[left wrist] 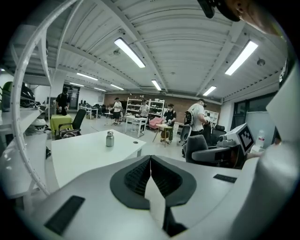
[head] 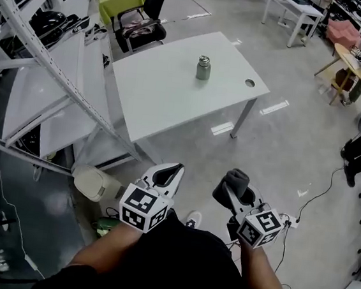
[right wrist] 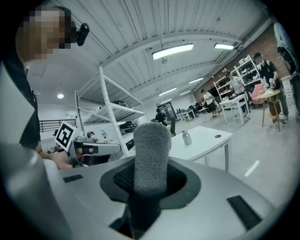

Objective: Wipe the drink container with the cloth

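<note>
A small metal drink container (head: 203, 67) stands upright on the white table (head: 166, 94), well ahead of both grippers. It also shows small in the left gripper view (left wrist: 109, 138) and the right gripper view (right wrist: 186, 137). My right gripper (head: 232, 186) is shut on a grey fuzzy cloth (right wrist: 151, 154), whose free end sticks up between the jaws (head: 236, 178). My left gripper (head: 168, 173) is shut with nothing in it (left wrist: 151, 161). Both grippers are held close to the body, off the table's near side.
White metal shelving (head: 41, 68) runs along the left beside the table. A black chair (head: 142, 24) stands behind the table. A round hole (head: 250, 83) marks the table's right corner. A white bin (head: 93, 183) sits on the floor near the left gripper. Other people are by far tables.
</note>
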A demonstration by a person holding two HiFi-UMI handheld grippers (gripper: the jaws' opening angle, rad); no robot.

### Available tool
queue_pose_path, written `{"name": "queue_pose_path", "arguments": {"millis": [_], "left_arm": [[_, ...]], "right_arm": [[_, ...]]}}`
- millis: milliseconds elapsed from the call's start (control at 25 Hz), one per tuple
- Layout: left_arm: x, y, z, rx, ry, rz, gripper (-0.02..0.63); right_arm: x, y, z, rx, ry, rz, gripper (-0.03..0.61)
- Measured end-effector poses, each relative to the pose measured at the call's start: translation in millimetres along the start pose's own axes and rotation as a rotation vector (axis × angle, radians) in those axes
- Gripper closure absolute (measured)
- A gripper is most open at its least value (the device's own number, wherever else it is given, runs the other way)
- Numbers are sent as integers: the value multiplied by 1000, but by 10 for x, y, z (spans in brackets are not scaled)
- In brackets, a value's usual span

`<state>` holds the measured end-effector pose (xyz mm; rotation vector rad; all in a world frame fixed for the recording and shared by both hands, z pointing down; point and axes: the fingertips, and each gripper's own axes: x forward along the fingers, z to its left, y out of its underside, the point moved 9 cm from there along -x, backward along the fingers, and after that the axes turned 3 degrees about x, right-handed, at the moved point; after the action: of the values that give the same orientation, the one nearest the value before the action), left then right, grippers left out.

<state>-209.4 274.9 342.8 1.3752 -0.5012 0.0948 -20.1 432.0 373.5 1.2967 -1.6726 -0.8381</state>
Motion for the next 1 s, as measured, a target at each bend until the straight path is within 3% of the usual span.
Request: {"name": "queue_pose_path", "arguments": {"millis": [480,1000], "left_arm": [[457,-123,56,10,40,14,597],[979,-432,516,3,42,1,597]], "right_arm": [[149,-129,-302,-15,0,33,462],[659,-443,-649,-38,2,61,462]]}}
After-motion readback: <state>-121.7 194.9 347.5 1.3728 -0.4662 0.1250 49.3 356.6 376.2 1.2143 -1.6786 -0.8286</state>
